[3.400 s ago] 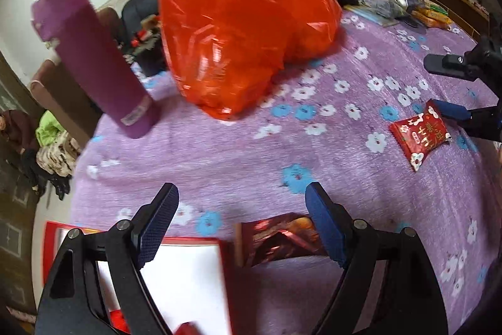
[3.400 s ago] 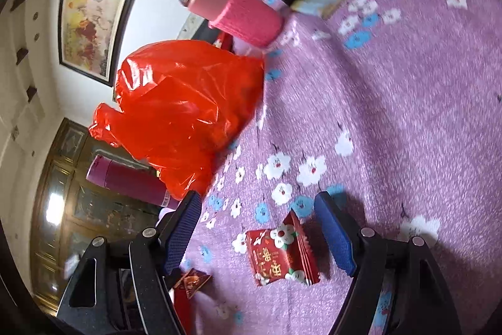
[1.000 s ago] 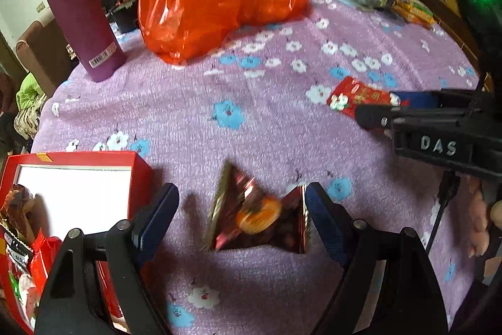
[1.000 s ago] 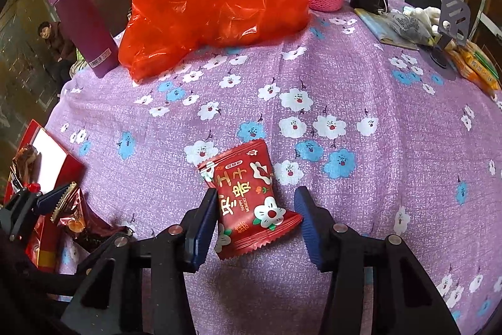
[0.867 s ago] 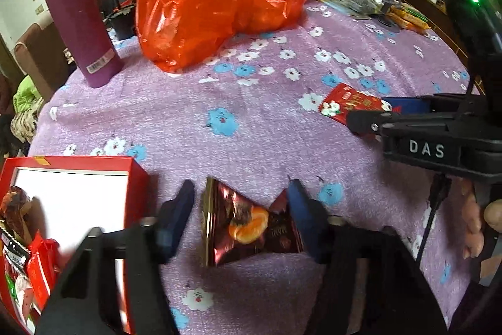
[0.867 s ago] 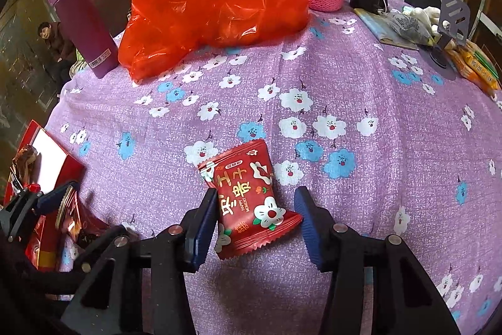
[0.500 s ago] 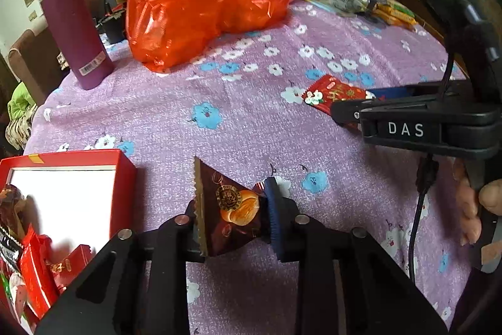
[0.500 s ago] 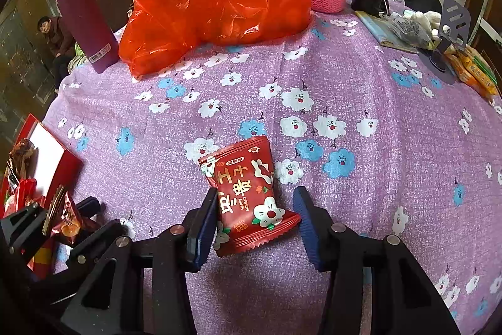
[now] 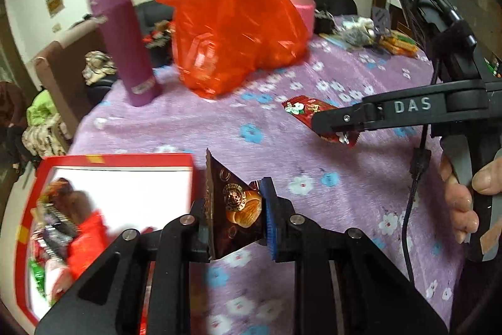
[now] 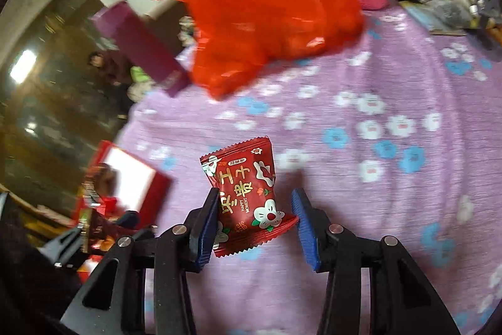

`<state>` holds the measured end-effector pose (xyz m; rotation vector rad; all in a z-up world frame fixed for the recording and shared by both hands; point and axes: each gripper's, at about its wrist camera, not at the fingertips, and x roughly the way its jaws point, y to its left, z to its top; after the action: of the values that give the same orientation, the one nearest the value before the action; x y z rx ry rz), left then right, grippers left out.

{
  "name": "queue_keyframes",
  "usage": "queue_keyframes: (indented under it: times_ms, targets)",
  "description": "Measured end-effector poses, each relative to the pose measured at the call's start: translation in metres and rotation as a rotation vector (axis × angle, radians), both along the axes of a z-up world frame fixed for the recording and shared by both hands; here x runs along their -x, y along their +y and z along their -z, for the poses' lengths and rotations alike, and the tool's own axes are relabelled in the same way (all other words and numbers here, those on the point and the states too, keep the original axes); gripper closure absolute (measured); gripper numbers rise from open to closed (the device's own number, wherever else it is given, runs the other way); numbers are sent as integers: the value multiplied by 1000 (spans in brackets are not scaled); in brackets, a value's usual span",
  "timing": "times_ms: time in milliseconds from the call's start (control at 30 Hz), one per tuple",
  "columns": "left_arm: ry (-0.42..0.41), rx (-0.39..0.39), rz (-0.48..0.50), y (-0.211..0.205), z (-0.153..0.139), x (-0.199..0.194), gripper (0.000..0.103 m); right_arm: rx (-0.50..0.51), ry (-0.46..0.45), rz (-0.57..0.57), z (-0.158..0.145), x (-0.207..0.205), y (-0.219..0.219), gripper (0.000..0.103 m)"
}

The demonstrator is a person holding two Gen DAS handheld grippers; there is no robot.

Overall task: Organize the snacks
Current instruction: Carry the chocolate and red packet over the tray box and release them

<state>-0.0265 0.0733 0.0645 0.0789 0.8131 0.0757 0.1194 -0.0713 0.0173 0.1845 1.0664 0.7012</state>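
Observation:
My left gripper [image 9: 237,217] is shut on a dark brown snack packet [image 9: 233,206] and holds it above the purple flowered tablecloth, just right of the red snack box [image 9: 116,160]. My right gripper [image 10: 255,225] is shut on a red snack packet [image 10: 248,193] with white flowers and holds it lifted off the cloth. That red packet [image 9: 309,110] also shows in the left wrist view, gripped by the right gripper [image 9: 339,123]. The red box [image 10: 131,178] lies at the left in the right wrist view, with several snacks inside.
A big orange-red plastic bag [image 9: 232,33] sits at the back of the table. A purple flask [image 9: 125,43] stands left of it and a pink bottle [image 9: 299,2] behind it. Small clutter [image 9: 370,35] lies at the far right edge.
The left gripper closed on the brown packet and lifted it beside the box. The right gripper closed on the red packet and raised it off the cloth.

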Motion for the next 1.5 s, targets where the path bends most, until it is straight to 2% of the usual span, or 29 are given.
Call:
queue_keyframes:
  times_ms: [267, 533, 700, 1067, 1500]
  targets:
    - [-91, -66, -125, 39, -27, 39, 82, -201, -5, -132, -18, 34, 43, 57]
    - [-98, -70, -241, 79, -27, 69, 82, -314, 12, -276, -16, 83, 100, 57]
    - [-98, -69, -283, 93, -25, 81, 82, -312, 2, -304, -14, 95, 116, 57]
    - [-87, -64, -319, 107, -17, 87, 82, -310, 12, -293, -9, 86, 123, 57]
    - [-72, -58, -369, 120, -8, 91, 82, -234, -50, -366, -3, 110, 149, 56]
